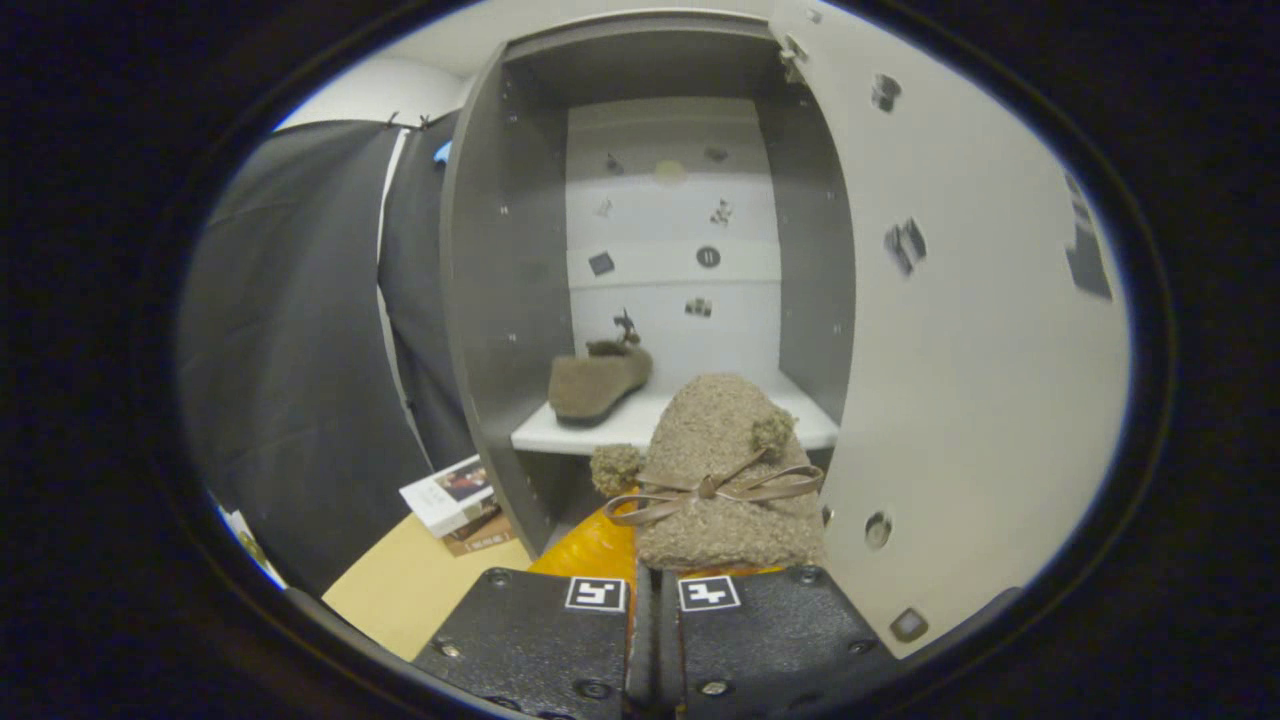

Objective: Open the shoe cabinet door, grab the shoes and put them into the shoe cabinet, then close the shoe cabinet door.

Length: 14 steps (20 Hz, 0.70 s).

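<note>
The gripper (655,600) has its two fingers drawn close together, clamped on the heel end of a fuzzy shoe (725,480) that sticks out forward from between them. The shoe has a thin ribbon bow (712,490) across its top and two small pompoms, one on each side.

Just beyond the held shoe stands the shoe cabinet (500,300), its inside open to view. The door (980,330) is swung wide on the right and runs close beside the shoe and the right finger, so room on that side is tight. The cabinet's left wall rises well to the left of the shoe, leaving a broad opening between wall and door.

Inside, a pale shelf (620,425) has its front edge just behind the shoe's toe. A second shoe (597,380) of the same kind sits on the left part of that shelf, near the left wall; the right part of the shelf lies bare behind the held shoe. The space above the shelf is tall and open up to the cabinet top.

Below and left, a tan floor surface (400,590) carries a few books (455,500) lying next to the cabinet's base. Black cloth (300,350) hangs to the left.
</note>
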### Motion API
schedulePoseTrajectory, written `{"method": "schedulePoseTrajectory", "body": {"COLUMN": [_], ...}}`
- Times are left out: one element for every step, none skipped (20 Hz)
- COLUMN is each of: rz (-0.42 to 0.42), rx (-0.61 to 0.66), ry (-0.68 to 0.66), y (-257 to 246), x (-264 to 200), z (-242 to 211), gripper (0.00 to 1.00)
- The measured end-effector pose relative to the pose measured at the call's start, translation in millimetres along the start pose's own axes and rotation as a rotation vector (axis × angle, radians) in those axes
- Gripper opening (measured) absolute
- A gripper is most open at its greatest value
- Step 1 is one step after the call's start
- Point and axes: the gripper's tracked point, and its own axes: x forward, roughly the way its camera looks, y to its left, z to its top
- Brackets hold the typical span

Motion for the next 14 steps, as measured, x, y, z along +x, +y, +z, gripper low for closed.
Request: {"method": "schedulePoseTrajectory", "body": {"rz": [-0.001,-0.002,-0.001,-0.002,-0.004,-0.009,-0.012,-0.014,-0.016,-0.021,-0.026,-0.029,-0.032,-0.033], "rx": [-0.011,-0.018,-0.017,-0.018,-0.021,-0.021,-0.021,-0.012,-0.004,-0.014,-0.024,-0.033,-0.032,-0.024], "ry": [-0.022,-0.039,-0.055,-0.066,-0.081,-0.092,-0.103,-0.117,-0.125,-0.137,-0.148,-0.154,-0.157,-0.154], "y": [0.8,0.8,3.5,4.3,1.3,0.0,-1.1,-0.8,-0.9,-2.1,-5.3,-6.6,-7.4,-8.1], "x": [5.7,13.3,20.7,29.0,37.4,48.4,59.7,70.2,80.6,91.9,103.1,113.2,126.7,141.0], "z": [13.9,26.8,37.7,50.6,62.8,72.9,83.8,91.7,101.4,110.0,117.0,122.9,130.5,134.5], "gripper": [0.06,0.06,0.07,0.06,0.06,0.06,0.06,0.06,0.06,0.06,0.06,0.06,0.06,0.06]}}
